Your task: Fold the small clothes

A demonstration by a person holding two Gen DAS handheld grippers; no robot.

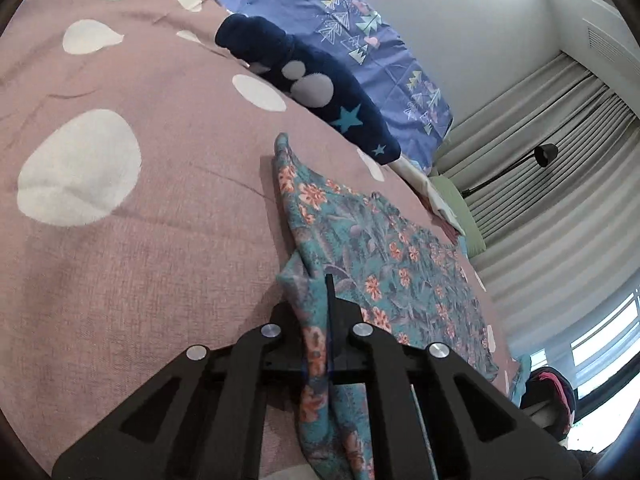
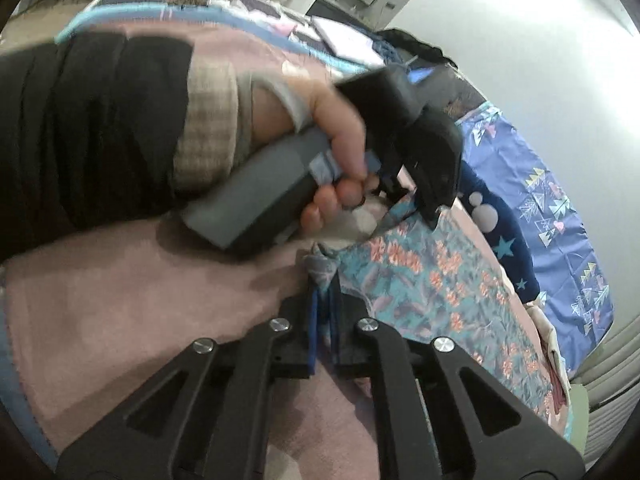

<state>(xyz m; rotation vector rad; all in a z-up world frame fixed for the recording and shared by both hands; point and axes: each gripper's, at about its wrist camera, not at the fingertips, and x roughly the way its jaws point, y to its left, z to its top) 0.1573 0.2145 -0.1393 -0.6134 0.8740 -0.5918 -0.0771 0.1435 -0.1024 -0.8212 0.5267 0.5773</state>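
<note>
Grippers (image 1: 320, 300) (image 2: 326, 300) (both closed) on floral garment (image 1: 384, 248)

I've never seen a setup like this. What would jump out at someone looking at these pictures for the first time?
Probably the teal floral garment spread on the pink spotted bedcover, pinched at its near edge by two black grippers: the left gripper and the right gripper, both shut on the cloth. Next, the person's hand wrapped around the left gripper's handle, and a dark blue star-patterned cloth lying beyond the garment.
</note>
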